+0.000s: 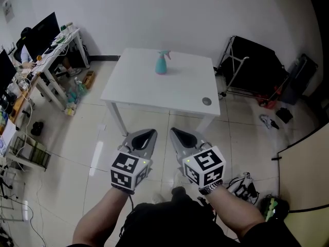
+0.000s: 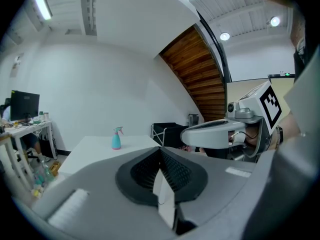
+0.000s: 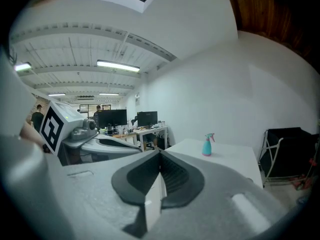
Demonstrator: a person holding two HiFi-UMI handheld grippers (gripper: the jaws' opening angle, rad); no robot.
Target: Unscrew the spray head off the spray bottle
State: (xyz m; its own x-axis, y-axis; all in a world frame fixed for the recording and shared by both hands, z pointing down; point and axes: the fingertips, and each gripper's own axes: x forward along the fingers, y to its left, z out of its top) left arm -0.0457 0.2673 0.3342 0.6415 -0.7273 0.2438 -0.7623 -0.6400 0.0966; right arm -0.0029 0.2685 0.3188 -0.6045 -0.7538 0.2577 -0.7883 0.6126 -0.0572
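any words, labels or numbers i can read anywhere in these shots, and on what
No text can be read in any view.
Sheet on the wall: too small to read.
Spray bottle: no label shows.
Left gripper and right gripper: their cubes carry only black-and-white square patterns, no words.

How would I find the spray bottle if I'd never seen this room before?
Look for the big white square table on the tiled floor. Near its far edge stands a small teal plastic spray bottle, upright. The only other thing on the tabletop is a flat grey round disc by the near right corner.
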